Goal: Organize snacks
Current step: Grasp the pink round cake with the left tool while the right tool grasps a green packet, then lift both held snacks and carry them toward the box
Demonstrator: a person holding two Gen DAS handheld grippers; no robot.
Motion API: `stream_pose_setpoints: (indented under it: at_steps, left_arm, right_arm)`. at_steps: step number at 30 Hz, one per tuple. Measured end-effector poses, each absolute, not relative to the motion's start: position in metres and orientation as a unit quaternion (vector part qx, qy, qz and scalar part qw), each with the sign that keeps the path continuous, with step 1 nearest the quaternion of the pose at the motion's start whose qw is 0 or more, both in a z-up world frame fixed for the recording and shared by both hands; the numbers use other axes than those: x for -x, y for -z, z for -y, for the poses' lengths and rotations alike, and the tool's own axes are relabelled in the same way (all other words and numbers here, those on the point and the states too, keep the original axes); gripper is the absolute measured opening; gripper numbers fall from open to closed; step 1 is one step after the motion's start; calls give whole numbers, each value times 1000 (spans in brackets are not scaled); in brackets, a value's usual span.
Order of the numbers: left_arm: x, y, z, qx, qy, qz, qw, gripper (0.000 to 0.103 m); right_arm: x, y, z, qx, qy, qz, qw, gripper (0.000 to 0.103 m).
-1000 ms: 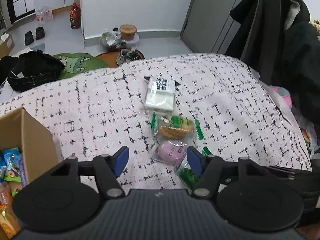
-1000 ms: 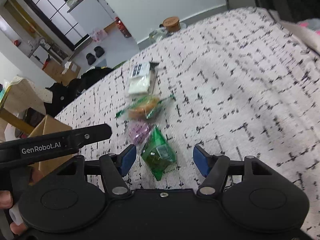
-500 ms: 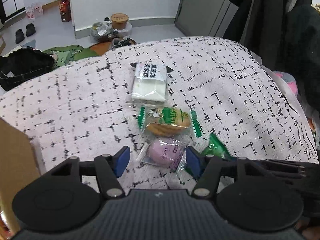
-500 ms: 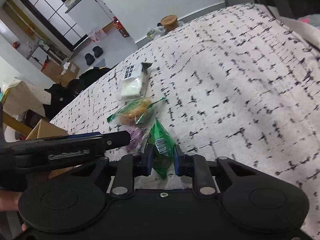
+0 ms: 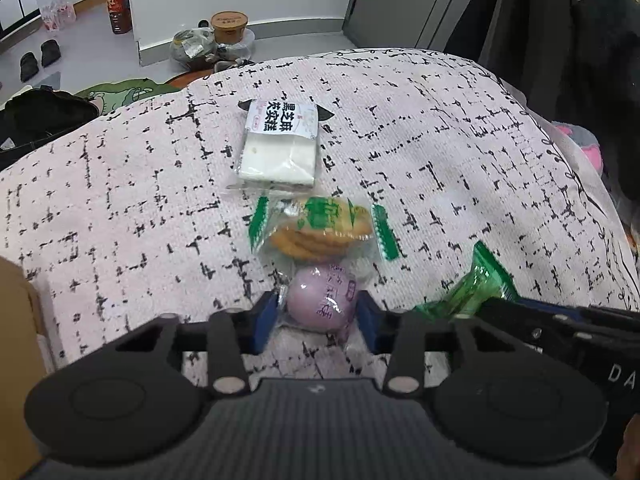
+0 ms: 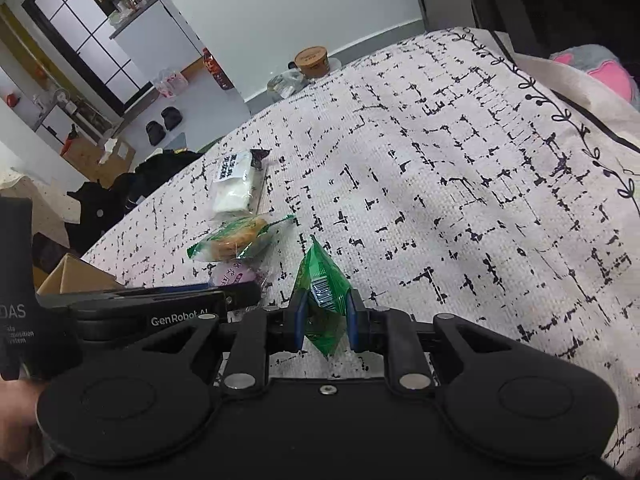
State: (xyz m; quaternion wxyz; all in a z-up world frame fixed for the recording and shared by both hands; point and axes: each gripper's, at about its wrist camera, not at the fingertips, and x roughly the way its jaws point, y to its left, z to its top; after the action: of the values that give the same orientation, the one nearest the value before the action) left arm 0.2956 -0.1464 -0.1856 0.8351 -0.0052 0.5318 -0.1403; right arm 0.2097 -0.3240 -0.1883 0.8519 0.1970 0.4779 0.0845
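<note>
Snack sorting is mid-way. Landmark: the biscuit packet [image 5: 320,228], green-ended wrapper, lying mid-cloth on the black-flecked tablecloth [image 5: 120,200].

Not yet put away, as far as the views show:
- biscuit packet itself, untouched.
- white cake packet [image 5: 280,148] with black printed label, just beyond the biscuit packet, almost touching it, untouched.
- purple round snack [image 5: 322,298] in clear wrap, just on the near side of the biscuit packet, its wrapper tucked under the biscuit packet's edge.
- green snack packet [image 6: 324,300], near side and to the right of the biscuit packet.

Cardboard box [image 5: 16,340] sits well left of the biscuit packet, only a corner in view now; presumably the destination, contents not visible at this moment.

Grippers:
- left gripper [image 5: 320,320]: jaws have just been closing around the purple round snack; blue pads sit against the wrapper on both sides, so it reads as gripped, still resting on the cloth.
- right gripper [image 6: 323,316]: jaws clamped on the green snack packet, which stands up on edge between the pads.

Against the earlier frames: both grippers stood open then, straddling their snacks, and the green packet lay flat on the cloth. The left wrist view has drawn nearer the pile, and the box, then showing snacks inside, has slid mostly out of frame.
</note>
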Motion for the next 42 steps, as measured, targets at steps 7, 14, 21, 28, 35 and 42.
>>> stream_pose_setpoints:
  at_steps: [7,14,21,28,35,42]
  left_arm:
    - [-276,167,137,11,154,-523,838,35]
    - [-260,143,120,22,159,-500,851,35]
    - [-245,122,101,37,159,-477,864,35]
    - [-229,102,79,53,151,-452,877,35]
    - [-217,84,47,77,134,-430,889,35]
    - [-209,72,12,91,111,-413,899,35]
  right_arm:
    - [-202,176,321,-191,-87,-466,860,20]
    - [-200,159,311,-184,-93,-449,869,20]
    - [-195,143,289,-174,-109,-432,878,20]
    - [-190,129,272,-161,-124,-417,886,20]
    - [-187,114,253,-150,-136,-407,891,19]
    - [-183,102,227,-144,-152,-396,894,19]
